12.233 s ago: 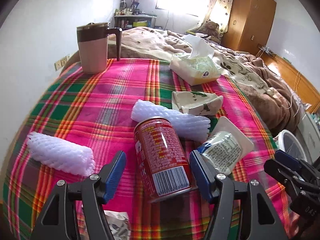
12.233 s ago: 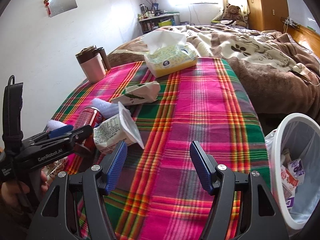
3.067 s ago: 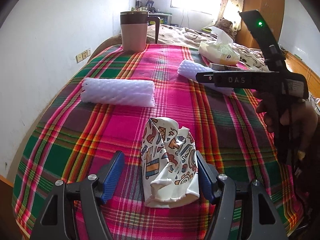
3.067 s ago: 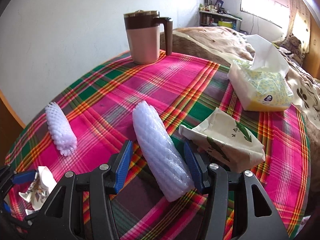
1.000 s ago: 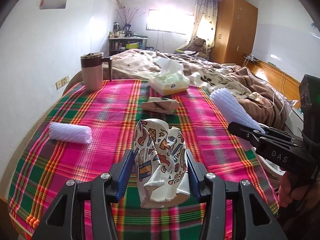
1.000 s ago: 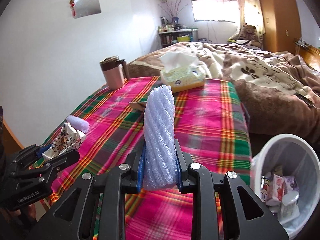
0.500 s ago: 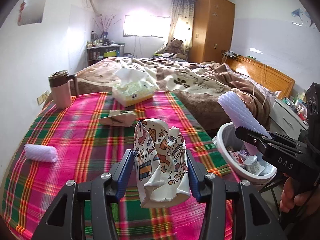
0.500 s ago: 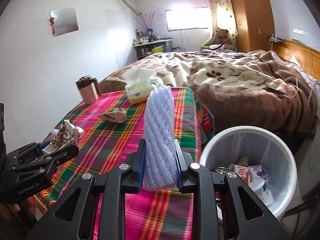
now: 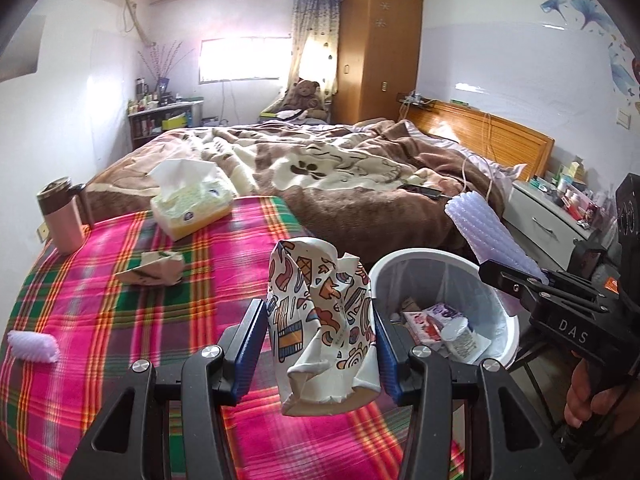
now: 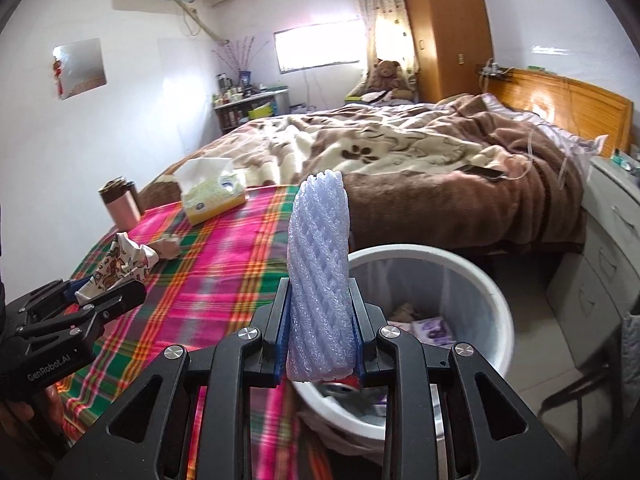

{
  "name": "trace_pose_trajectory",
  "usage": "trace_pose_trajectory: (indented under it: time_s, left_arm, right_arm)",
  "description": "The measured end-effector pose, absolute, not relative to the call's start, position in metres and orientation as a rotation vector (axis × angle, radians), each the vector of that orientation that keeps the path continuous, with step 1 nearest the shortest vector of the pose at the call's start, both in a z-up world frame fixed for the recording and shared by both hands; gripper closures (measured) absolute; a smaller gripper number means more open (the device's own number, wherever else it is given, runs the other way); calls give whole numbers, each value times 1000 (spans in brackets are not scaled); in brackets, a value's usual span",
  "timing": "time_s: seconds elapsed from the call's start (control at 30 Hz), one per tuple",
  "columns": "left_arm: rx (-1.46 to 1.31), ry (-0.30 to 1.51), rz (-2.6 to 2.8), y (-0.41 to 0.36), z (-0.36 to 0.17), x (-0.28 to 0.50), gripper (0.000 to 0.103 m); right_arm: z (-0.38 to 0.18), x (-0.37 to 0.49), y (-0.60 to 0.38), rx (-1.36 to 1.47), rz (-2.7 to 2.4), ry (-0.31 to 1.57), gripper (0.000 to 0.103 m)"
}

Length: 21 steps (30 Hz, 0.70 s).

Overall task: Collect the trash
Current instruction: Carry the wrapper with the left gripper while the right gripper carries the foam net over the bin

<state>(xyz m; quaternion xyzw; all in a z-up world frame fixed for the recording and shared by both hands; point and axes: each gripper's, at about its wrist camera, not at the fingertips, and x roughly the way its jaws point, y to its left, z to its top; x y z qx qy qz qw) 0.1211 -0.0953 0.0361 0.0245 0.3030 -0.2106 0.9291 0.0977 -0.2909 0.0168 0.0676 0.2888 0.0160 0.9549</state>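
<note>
White trash bin (image 10: 476, 280) stands off the table edge, ahead of and below the right gripper (image 10: 319, 320), partly filled with wrappers. From the left gripper (image 9: 320, 344) the bin (image 9: 424, 258) lies ahead and to its right, over the plaid table's (image 9: 120, 300) edge.

Right gripper is clamped on a foam net sleeve (image 10: 318, 272); long axis runs up and forward along the fingers, lower end apparently over the near rim. Right is judged nearer the bin, so likely first to release.

Left gripper is closed on a crumpled printed paper cup (image 9: 320, 320), held upright, above the table.

Remaining on table: another foam sleeve (image 9: 32, 346), crumpled paper bag (image 9: 154, 270).
</note>
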Motion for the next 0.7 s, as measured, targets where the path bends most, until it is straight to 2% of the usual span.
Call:
trace_pose_trajectory:
  time_s: [0.7]
  left_arm:
    - [100,660,-586,-188,27,145,52]
  right_arm:
    - [1,99,-343,211,-97,626,77]
